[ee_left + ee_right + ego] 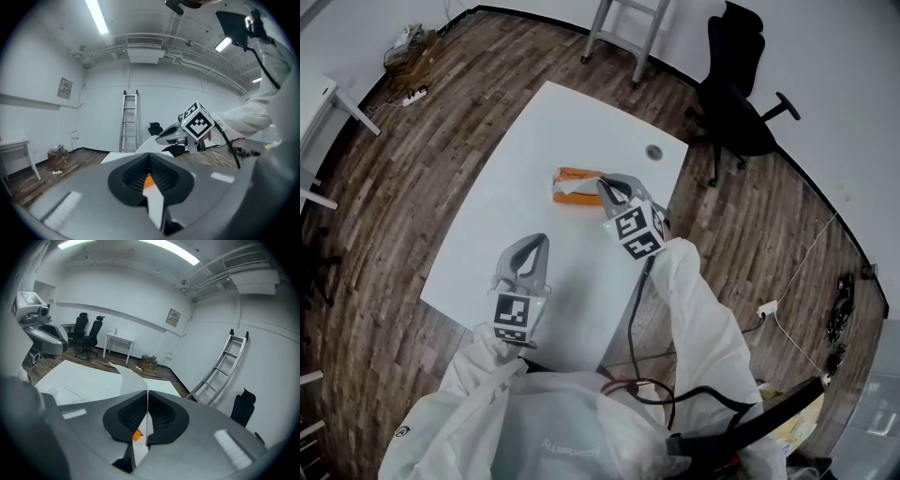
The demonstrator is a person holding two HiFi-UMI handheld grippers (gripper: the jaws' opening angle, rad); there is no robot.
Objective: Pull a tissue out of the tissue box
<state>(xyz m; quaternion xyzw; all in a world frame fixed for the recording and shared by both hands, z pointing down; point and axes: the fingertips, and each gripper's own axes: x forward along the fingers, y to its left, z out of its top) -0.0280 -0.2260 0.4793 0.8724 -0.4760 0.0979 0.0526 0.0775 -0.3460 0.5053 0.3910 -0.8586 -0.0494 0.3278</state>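
1. Mid-pull, I'd say: the right gripper [602, 184] hung just above the near end of the tissue box [565, 174], its jaws clenched on the tissue [125, 377], a white sheet sticking up past their tips.
2. The orange box lay on the white table [534, 131], and the sheet's lower end seemed to reach the box's top. I couldn't tell whether it had come free.
3. The left gripper [536, 242] hung well on the person's side of the box, jaw tips together and gripping nothing.
4. The next move calls for a lift up and away from the box until the sheet clears the slot.
5. Nothing pinned the box down, so it might ride up with the tissue.
6. Beyond the box stood a ladder [623, 23] and an office chair [736, 89], neither in the way.
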